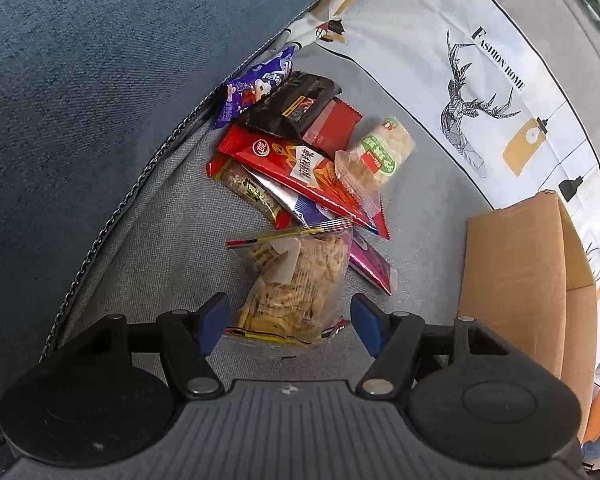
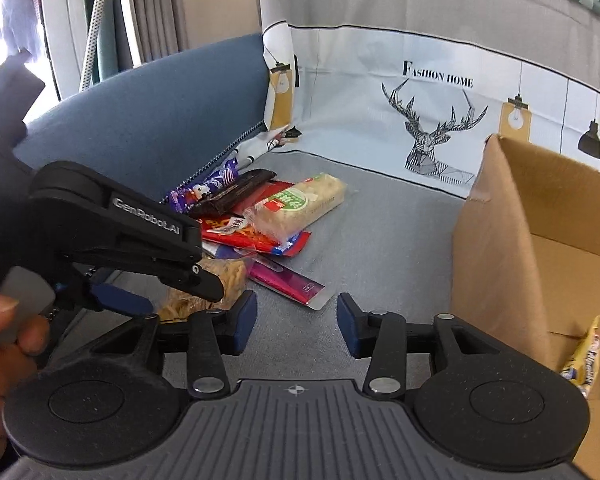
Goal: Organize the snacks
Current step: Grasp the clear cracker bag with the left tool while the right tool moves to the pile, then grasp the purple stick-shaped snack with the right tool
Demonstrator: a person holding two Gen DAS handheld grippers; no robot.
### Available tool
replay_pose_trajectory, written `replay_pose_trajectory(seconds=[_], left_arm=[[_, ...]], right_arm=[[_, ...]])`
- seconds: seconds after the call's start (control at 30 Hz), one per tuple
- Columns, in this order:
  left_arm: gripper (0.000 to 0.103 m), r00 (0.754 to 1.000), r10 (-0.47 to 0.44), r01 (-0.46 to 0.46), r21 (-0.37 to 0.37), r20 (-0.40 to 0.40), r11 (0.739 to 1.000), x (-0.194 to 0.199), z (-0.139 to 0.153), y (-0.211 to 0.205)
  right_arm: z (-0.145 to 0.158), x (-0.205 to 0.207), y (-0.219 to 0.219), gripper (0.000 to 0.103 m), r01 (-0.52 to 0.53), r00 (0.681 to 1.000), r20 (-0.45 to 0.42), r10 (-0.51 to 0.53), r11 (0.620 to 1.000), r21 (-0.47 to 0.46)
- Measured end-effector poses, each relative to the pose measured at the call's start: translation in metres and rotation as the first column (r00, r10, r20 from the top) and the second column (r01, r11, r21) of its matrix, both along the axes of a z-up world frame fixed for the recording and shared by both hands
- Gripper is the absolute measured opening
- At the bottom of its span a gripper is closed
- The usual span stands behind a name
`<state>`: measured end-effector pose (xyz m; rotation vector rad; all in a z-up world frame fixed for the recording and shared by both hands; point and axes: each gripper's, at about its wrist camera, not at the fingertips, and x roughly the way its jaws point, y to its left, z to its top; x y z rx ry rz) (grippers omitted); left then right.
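A pile of snack packets lies on a grey cushion. Nearest is a clear bag of crackers [image 1: 296, 280], also in the right wrist view [image 2: 216, 280]. Behind it are a red packet [image 1: 300, 172], a rice cracker pack [image 1: 376, 156], a black packet [image 1: 296, 104], a purple packet [image 1: 256, 84] and a pink packet [image 2: 288, 280]. My left gripper [image 1: 290, 320] is open, its jaws on either side of the cracker bag's near end. It shows in the right wrist view [image 2: 140, 248]. My right gripper [image 2: 296, 320] is open and empty, above the cushion.
An open cardboard box [image 1: 516, 276] stands to the right; in the right wrist view [image 2: 500, 248] it holds a yellow packet [image 2: 584, 360]. A blue sofa back [image 1: 80, 100] rises on the left. A printed deer cloth [image 2: 432, 128] hangs behind.
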<state>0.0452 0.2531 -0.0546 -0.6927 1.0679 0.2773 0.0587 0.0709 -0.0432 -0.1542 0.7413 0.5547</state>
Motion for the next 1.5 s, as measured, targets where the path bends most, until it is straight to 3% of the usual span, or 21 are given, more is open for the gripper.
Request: replay_pose_trajectory(seconds=[0.13, 0.2, 0.3, 0.4, 0.77, 1.03, 1.27, 1.5], left_arm=[[0.065, 1.0, -0.015, 0.015, 0.01, 0.005, 1.0, 0.001, 0.0, 0.0], [0.049, 0.999, -0.024, 0.023, 0.029, 0.026, 0.999, 0.001, 0.003, 0.0], [0.041, 0.999, -0.025, 0.021, 0.098, 0.04, 0.995, 0.0, 0.01, 0.0], [0.04, 0.999, 0.011, -0.016, 0.125, 0.041, 0.992, -0.003, 0.012, 0.006], [0.04, 0.998, 0.047, -0.05, 0.061, 0.051, 0.997, -0.008, 0.009, 0.02], [0.041, 0.996, 0.068, -0.069, 0.018, 0.057, 0.997, -0.014, 0.007, 0.025], [0.041, 0.996, 0.062, -0.062, -0.012, 0.063, 0.998, -0.019, 0.006, 0.029], [0.04, 0.997, 0.034, -0.028, -0.095, 0.064, 0.995, -0.021, 0.0, 0.03]], right_arm=[[-0.011, 0.012, 0.009, 0.049, 0.008, 1.0, -0.02, -0.008, 1.0, -0.012], [-0.018, 0.019, 0.016, 0.049, 0.002, 1.0, -0.022, -0.003, 0.999, -0.043], [-0.028, 0.029, 0.028, 0.049, -0.016, 1.0, -0.021, 0.014, 0.997, -0.071], [-0.038, 0.037, 0.039, 0.05, -0.044, 0.999, -0.017, 0.042, 0.993, -0.11], [-0.059, 0.059, 0.058, 0.058, -0.124, 0.992, -0.031, 0.121, 0.982, -0.142], [-0.051, 0.046, 0.057, 0.014, -0.223, 0.974, 0.0, 0.226, 0.962, -0.156], [-0.037, 0.016, 0.046, 0.009, -0.214, 0.977, -0.025, 0.213, 0.962, -0.172], [-0.032, -0.03, 0.012, 0.009, -0.077, 0.991, -0.122, 0.052, 0.974, -0.212]])
